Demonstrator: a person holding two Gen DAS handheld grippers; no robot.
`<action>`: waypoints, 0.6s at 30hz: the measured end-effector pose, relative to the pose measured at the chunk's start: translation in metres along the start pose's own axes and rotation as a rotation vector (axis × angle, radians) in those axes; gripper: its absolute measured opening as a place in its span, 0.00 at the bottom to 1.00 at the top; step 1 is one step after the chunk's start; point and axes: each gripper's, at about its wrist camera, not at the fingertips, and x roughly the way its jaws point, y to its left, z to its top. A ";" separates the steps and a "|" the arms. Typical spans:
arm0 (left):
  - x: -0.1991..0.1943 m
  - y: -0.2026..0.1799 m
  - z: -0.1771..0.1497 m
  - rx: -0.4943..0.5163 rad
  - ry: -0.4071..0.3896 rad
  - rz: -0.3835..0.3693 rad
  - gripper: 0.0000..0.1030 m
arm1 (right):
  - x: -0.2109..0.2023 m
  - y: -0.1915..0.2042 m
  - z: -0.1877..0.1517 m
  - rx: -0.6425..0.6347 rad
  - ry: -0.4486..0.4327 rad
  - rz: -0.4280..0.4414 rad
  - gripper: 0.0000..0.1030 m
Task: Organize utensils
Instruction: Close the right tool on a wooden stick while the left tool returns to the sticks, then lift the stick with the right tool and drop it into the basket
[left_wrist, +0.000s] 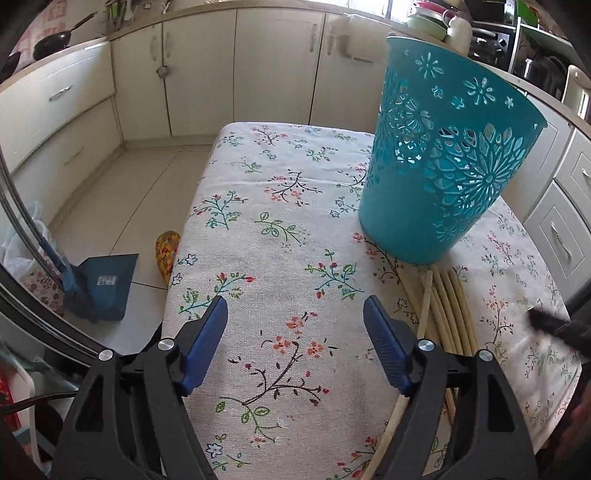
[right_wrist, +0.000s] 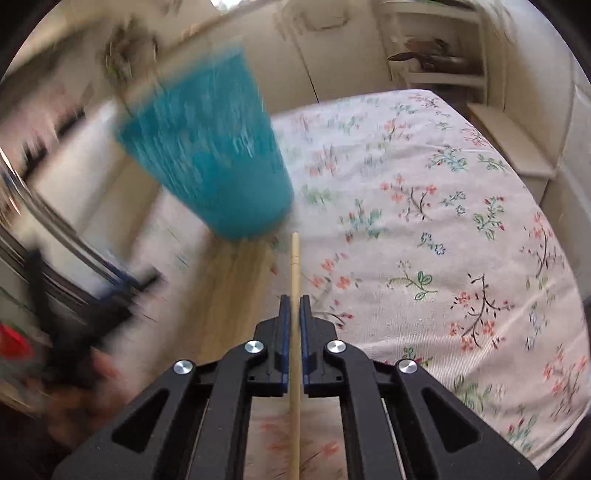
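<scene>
One teal basket (left_wrist: 436, 184) stood on the floral surface (left_wrist: 280, 229), about six wooden sticks (left_wrist: 448, 302) lying at its base. The left tool (left_wrist: 295, 321) gaped wide, empty; the right tool (right_wrist: 294, 306) clamped one stick (right_wrist: 294, 266).

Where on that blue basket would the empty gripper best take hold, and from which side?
Probably the top rim of the teal basket, approached from above with one finger inside. The basket stands upright, its body looks wider than the left gripper's open span, while the rim wall is thin.
</scene>
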 end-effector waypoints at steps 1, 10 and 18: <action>0.000 0.000 0.001 0.000 0.003 -0.001 0.71 | -0.013 -0.002 0.005 0.034 -0.030 0.055 0.06; 0.003 0.001 0.002 -0.013 0.012 0.000 0.72 | -0.103 0.072 0.122 0.007 -0.456 0.263 0.06; 0.001 -0.001 0.001 0.000 0.000 0.007 0.73 | -0.032 0.129 0.174 -0.091 -0.588 0.017 0.06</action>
